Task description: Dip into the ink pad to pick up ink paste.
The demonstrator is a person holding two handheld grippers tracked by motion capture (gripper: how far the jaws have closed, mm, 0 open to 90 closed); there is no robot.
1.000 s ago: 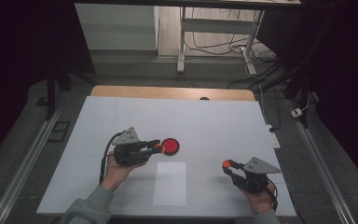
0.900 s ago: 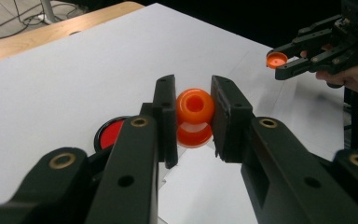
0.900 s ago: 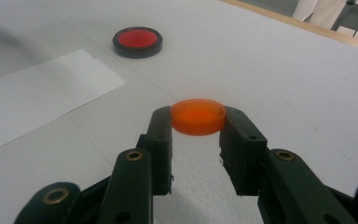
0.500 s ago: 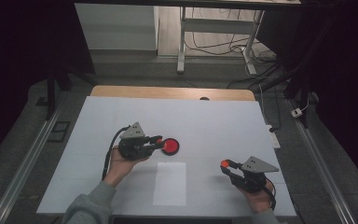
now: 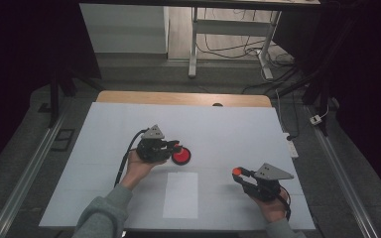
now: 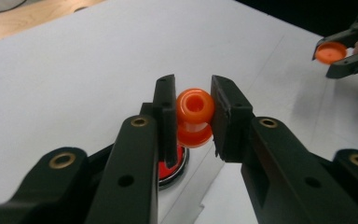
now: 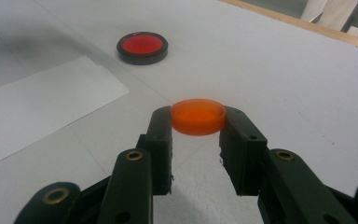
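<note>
Now left gripper [image 6: 192,116] clamps one orange spool [image 6: 194,116]; right gripper [image 7: 196,122] one orange cap [image 7: 197,116]; one red disc [image 7: 142,47]

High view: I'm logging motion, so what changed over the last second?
Little. The right gripper with its orange cap drifted slightly left. The left gripper kept its orange spool over the red disc. Paper sheet unmoved.

Orange spool-shaped piece [image 6: 194,116] upright above the black-rimmed red disc [image 7: 142,47], shallow orange cap [image 7: 198,116] held level, well apart.
</note>
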